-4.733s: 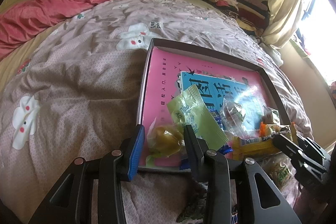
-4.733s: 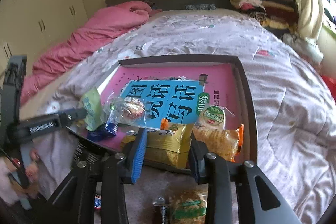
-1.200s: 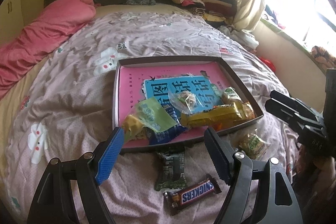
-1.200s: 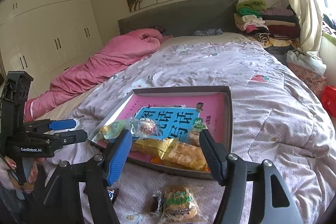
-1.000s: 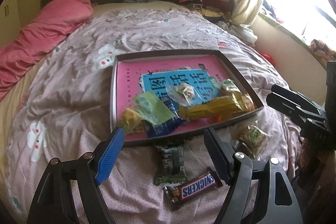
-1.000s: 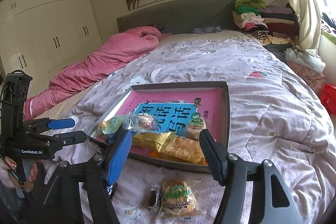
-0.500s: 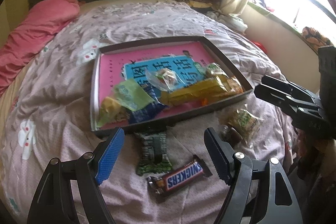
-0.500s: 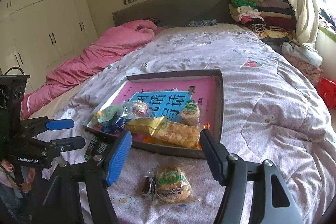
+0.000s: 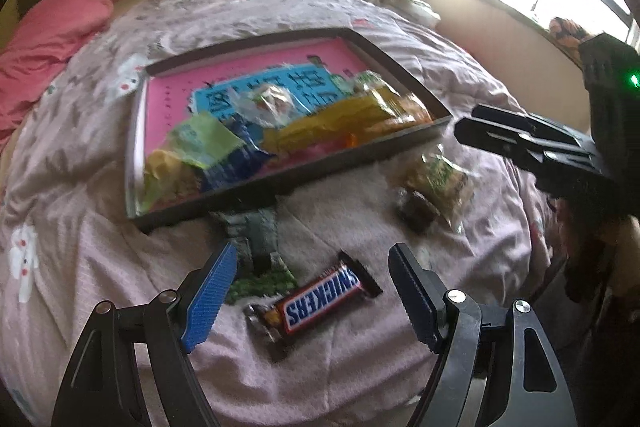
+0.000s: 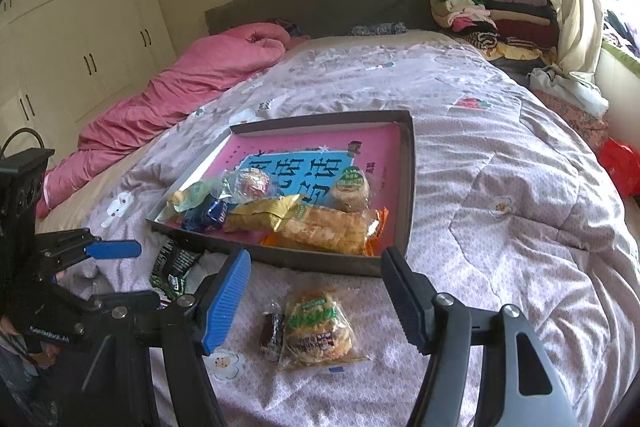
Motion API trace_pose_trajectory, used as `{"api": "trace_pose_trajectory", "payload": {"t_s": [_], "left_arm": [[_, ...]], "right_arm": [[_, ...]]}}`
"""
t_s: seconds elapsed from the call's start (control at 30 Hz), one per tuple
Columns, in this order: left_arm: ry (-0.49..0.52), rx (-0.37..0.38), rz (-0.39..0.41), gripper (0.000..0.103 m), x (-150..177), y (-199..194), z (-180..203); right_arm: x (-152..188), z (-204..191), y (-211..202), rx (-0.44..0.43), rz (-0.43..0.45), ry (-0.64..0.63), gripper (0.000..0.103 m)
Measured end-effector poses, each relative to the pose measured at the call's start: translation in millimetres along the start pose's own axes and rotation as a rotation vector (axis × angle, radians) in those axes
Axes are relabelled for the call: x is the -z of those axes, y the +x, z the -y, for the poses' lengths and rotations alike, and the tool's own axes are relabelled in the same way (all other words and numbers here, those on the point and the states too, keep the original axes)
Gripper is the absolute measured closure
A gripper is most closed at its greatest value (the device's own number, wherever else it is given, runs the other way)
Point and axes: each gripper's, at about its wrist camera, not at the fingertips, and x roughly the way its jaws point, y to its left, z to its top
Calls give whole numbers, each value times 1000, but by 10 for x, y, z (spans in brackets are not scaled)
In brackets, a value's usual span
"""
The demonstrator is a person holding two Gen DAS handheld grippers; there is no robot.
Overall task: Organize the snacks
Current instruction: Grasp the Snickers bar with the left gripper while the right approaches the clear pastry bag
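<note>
Both tools gape empty: left tool (image 9: pixel 310 287) over the stiff, slick Snickers (image 9: pixel 320 301); pinch its long sides.

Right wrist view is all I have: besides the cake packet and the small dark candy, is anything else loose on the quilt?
Observer: Yes, a Snickers bar lies on the quilt, on the near side of the tray.
Operator: Has the left gripper got it?
Observer: No. The left gripper has its jaws open, and the bar lies ungrasped between them.
Operator: Anything beside it?
Observer: A green-and-black packet runs from the tray's front wall almost to the bar.
</note>
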Motion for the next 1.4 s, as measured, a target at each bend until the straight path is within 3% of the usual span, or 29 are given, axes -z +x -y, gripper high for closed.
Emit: {"api": "trace_pose_trajectory", "payload": {"t_s": [0.27,0.5,0.8,1.4], "left_arm": [[92,-14,-52,24,81,127,104],[119,4,-117,24,137,249,98],[133,10,-141,24,212,347,78],[53,53,-124,23,180,433,-2]], "right_arm": [[100,71,78,27,-76,23,36],[176,41,100,36,-112,6,36],[242,18,133,59,-151,-16,36],[363,-99,349,107,-233,-129,36]]}}
